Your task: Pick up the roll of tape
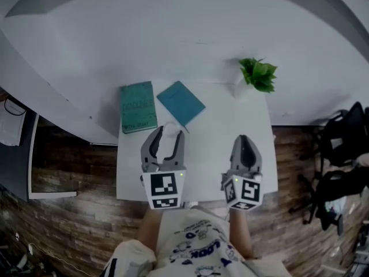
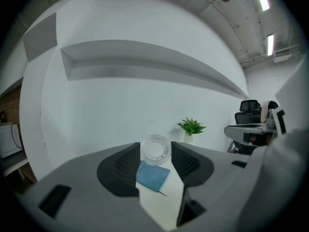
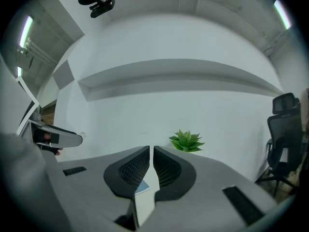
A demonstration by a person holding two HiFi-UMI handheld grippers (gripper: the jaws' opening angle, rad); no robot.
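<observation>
Item 1. Bench [image 1: 216,128]: small, white-topped, set against a white wall, on a wood-pattern floor [image 1: 69,178].

Item 2. Blue notebook [image 1: 180,103] [image 2: 152,176] [image 3: 141,187]: lay flat on the bench, turned corner-on to the person. It serves as the reference for every place below.

Item 3. Green book [image 1: 138,107]: lay flat just to the left of the blue notebook, not touching it.

Item 4. Potted plant [image 1: 258,74] [image 2: 191,126] [image 3: 186,140]: stood upright well to the right of the blue notebook, at the bench's far corner.

Item 5. Roll of tape [image 1: 171,130] [image 2: 155,150]: clear, ring-shaped, on edge. It was held off the bench just on the person's side of the blue notebook's near corner.

Item 6. Left gripper [image 1: 169,133] [image 2: 155,149]: its jaws stood wide and clamped the roll of tape between their tips, one ribbed pad on each side. Its marker cube [image 1: 164,190] sat further toward the person from the blue notebook.

Item 7. Right gripper [image 1: 244,138] [image 3: 151,150]: was to the right of the blue notebook and nearer the person. Its jaws were drawn together to a thin slit with nothing between them. Its marker cube [image 1: 245,192] was at its rear.

Item 8. Office chairs [image 1: 340,131] [image 3: 282,129]: black, on the floor far to the right of the blue notebook, beyond the bench.
</observation>
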